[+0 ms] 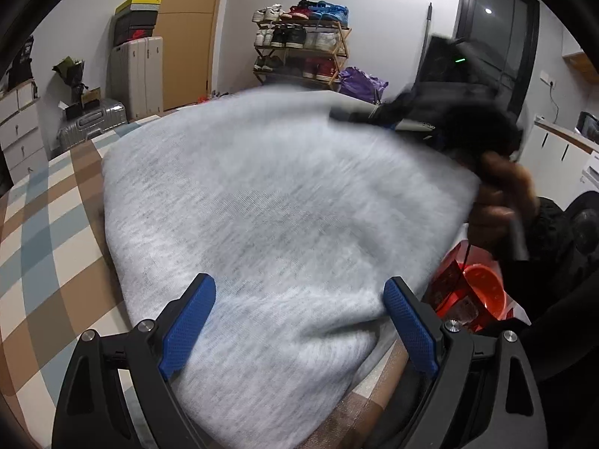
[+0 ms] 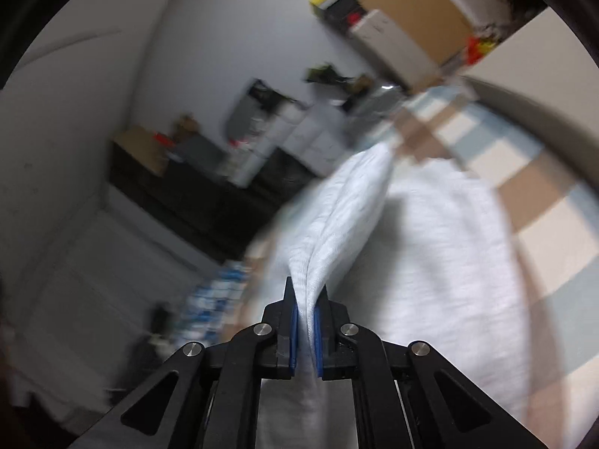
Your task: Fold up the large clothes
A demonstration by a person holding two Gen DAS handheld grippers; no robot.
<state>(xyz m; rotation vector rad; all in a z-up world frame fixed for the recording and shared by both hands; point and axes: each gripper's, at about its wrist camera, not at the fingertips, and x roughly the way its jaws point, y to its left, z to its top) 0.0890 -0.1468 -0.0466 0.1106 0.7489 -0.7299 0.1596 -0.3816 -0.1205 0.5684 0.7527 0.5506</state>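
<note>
My left gripper (image 1: 299,321) has its blue-padded fingers (image 1: 189,325) spread wide, one on each side of the near edge of the grey garment (image 1: 269,202), with nothing pinched between them. The garment lies in a broad mound on the checked surface (image 1: 41,224), whose brown, blue and cream squares show to the left. In the right wrist view, my right gripper (image 2: 306,331) has its fingers (image 2: 294,333) closed tight on a fold of the garment (image 2: 337,224); the cloth rises from the pads as a raised ridge, and the rest spreads flat over the surface (image 2: 554,247) to the right. That view is tilted and blurred. From the left wrist view I see the right gripper (image 1: 441,112) as a dark smear above the far right side of the garment, with the hand (image 1: 498,202) that holds it at the cloth's right edge. A red basin (image 1: 483,288) sits low beyond that edge. Further back stand a silver suitcase (image 1: 91,125), a shoe rack (image 1: 303,45) against the wall, and a wooden door (image 1: 183,30).
</note>
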